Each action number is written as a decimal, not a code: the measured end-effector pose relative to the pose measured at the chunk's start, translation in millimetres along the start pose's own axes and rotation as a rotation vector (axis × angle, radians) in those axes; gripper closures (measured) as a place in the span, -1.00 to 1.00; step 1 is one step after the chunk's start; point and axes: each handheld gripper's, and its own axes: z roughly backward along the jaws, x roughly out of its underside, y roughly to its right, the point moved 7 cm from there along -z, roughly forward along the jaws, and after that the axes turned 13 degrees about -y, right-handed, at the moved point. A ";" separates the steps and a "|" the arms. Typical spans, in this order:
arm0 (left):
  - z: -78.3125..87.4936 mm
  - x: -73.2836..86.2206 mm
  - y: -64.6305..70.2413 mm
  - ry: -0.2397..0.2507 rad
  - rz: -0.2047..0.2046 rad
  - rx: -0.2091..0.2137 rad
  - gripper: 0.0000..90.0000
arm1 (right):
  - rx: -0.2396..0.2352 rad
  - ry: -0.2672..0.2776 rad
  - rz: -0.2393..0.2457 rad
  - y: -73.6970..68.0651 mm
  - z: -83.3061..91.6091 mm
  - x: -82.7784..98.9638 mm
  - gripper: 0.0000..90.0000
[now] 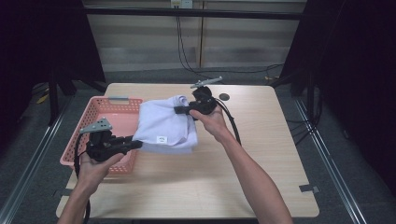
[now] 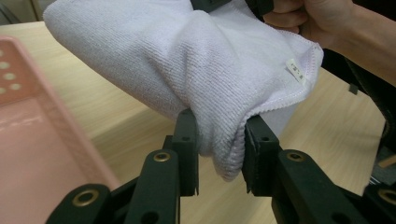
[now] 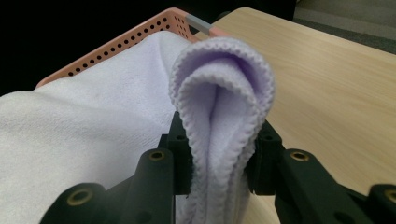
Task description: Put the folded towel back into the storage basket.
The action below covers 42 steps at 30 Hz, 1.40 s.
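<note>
A folded pale lilac towel [image 1: 166,125] hangs in the air between my two grippers, above the table and partly over the pink basket [image 1: 105,112]. My left gripper [image 1: 136,143] is shut on the towel's near left corner; in its own view the jaws pinch a thick fold of the towel [image 2: 219,140], with a small white label [image 2: 295,70] on the hem. At the far right corner, my right gripper [image 1: 180,110] is shut on a bunched, folded edge of the towel [image 3: 219,130].
The pink perforated basket [image 3: 140,37] stands at the table's left side. The wooden table [image 1: 233,177] is bare in front and to the right. A small dark round spot [image 1: 224,97] lies near the far edge. Black cables trail on the floor behind.
</note>
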 end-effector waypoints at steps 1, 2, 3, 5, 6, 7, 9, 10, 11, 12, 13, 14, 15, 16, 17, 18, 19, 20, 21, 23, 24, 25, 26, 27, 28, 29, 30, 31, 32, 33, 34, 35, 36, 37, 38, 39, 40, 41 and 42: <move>3.9 0.5 -2.9 0.008 0.004 0.001 0.56 | -0.002 0.003 -0.006 -1.9 -2.3 -3.8 0.50; 7.3 1.6 -6.1 0.010 0.010 -0.008 0.56 | -0.003 0.001 -0.006 -4.5 -5.6 -8.8 0.50; 9.6 2.9 -8.4 0.010 0.013 -0.010 0.56 | -0.002 0.000 -0.001 -6.7 -8.5 -13.3 0.50; 17.0 6.8 -15.4 0.014 0.028 -0.021 0.56 | -0.010 -0.002 0.007 -11.6 -15.1 -22.7 0.51; 21.2 8.7 -19.1 0.019 0.039 -0.024 0.56 | -0.009 -0.004 0.010 -13.7 -17.7 -26.2 0.50; 25.8 10.5 -23.2 0.022 0.042 -0.032 0.56 | -0.015 -0.007 0.012 -16.8 -21.5 -31.0 0.51; 35.2 14.2 -31.1 0.030 0.059 -0.044 0.56 | -0.019 -0.013 0.018 -23.5 -30.2 -40.7 0.51; 39.9 16.1 -35.2 0.035 0.067 -0.054 0.56 | -0.021 -0.016 0.023 -27.0 -34.5 -45.7 0.51; 44.8 18.3 -39.1 0.038 0.070 -0.058 0.56 | -0.022 -0.017 0.023 -30.6 -38.8 -50.6 0.51; 49.8 20.4 -43.6 0.041 0.079 -0.067 0.56 | -0.028 -0.016 0.025 -34.4 -43.2 -55.4 0.51; 54.9 22.1 -47.7 0.046 0.088 -0.075 0.56 | -0.026 -0.018 0.027 -38.2 -47.6 -59.9 0.51; 61.4 23.9 -53.3 0.053 0.095 -0.085 0.56 | -0.027 -0.019 0.030 -42.0 -51.9 -64.2 0.51; 66.4 25.7 -57.3 0.055 0.104 -0.091 0.56 | -0.030 -0.020 0.028 -47.0 -57.0 -69.4 0.51; 70.1 26.8 -60.3 0.059 0.110 -0.097 0.57 | -0.028 -0.020 0.028 -50.6 -61.1 -73.6 0.51; 75.1 28.6 -64.5 0.062 0.115 -0.104 0.57 | -0.032 -0.018 0.029 -53.1 -64.2 -76.7 0.51; 79.1 30.4 -68.2 0.068 0.125 -0.111 0.57 | -0.035 -0.020 0.024 -56.2 -68.7 -80.4 0.51; 82.9 32.9 -72.2 0.066 0.130 -0.118 0.57 | -0.033 -0.020 0.023 -59.7 -73.3 -84.2 0.51; 86.0 35.8 -76.1 0.067 0.140 -0.121 0.57 | -0.028 -0.021 0.023 -63.2 -78.1 -87.3 0.51; 89.0 39.4 -81.0 0.064 0.150 -0.134 0.57 | -0.027 -0.027 0.022 -66.4 -83.5 -89.8 0.51; 94.6 47.0 -89.5 0.071 0.177 -0.139 0.57 | -0.025 -0.031 0.020 -72.8 -94.9 -93.4 0.52; 96.5 52.1 -94.3 0.070 0.194 -0.146 0.57 | -0.025 -0.034 0.017 -75.2 -100.4 -94.3 0.52; 97.4 55.8 -97.5 0.065 0.201 -0.152 0.57 | -0.024 -0.038 0.014 -78.1 -107.7 -94.8 0.52; 98.2 58.5 -99.7 0.059 0.204 -0.158 0.57 | -0.021 -0.054 0.015 -79.8 -114.0 -94.4 0.52; 99.0 61.8 -102.9 0.062 0.212 -0.160 0.57 | -0.016 -0.062 0.016 -80.9 -117.9 -94.3 0.52; 99.7 65.2 -106.3 0.061 0.220 -0.162 0.57 | -0.017 -0.057 0.012 -82.5 -122.6 -94.9 0.52; 100.6 68.6 -110.2 0.059 0.234 -0.168 0.57 | -0.021 -0.056 0.002 -83.6 -126.9 -94.7 0.52; 101.3 71.5 -113.6 0.060 0.242 -0.169 0.57 | -0.019 -0.057 0.000 -84.5 -131.6 -94.0 0.52; 101.9 74.4 -117.4 0.062 0.254 -0.172 0.57 | -0.020 -0.059 -0.006 -85.8 -136.4 -92.9 0.52; 101.1 77.5 -121.2 0.058 0.269 -0.177 0.57 | -0.023 -0.060 -0.009 -86.5 -141.9 -91.8 0.52; 100.0 80.7 -125.0 0.049 0.275 -0.192 0.57 | -0.018 -0.065 -0.014 -86.9 -146.8 -90.2 0.51; 98.4 85.2 -129.1 0.045 0.289 -0.195 0.57 | -0.018 -0.068 -0.015 -86.9 -152.5 -88.4 0.51; 97.1 88.3 -131.4 0.042 0.295 -0.202 0.58 | -0.015 -0.077 -0.015 -86.5 -160.8 -84.2 0.51; 96.3 89.8 -132.3 0.038 0.298 -0.204 0.57 | -0.014 -0.083 -0.017 -86.1 -165.9 -81.1 0.51; 94.4 93.0 -134.3 0.026 0.302 -0.211 0.57 | -0.015 -0.091 -0.019 -86.0 -168.3 -79.2 0.51; 92.0 95.8 -136.7 0.018 0.306 -0.216 0.57 | -0.011 -0.096 -0.016 -85.2 -173.4 -76.6 0.51; 89.4 98.0 -138.4 0.011 0.315 -0.217 0.57 | -0.004 -0.101 -0.021 -84.7 -177.6 -74.3 0.51; 87.9 99.6 -140.4 0.009 0.322 -0.219 0.57 | 0.000 -0.108 -0.010 -83.9 -182.0 -72.6 0.51; 86.5 101.1 -142.7 0.009 0.330 -0.223 0.57 | 0.015 -0.118 -0.007 -83.4 -185.9 -71.3 0.50; 85.0 103.2 -144.9 0.000 0.332 -0.225 0.57 | 0.021 -0.111 -0.019 -83.2 -188.9 -70.7 0.50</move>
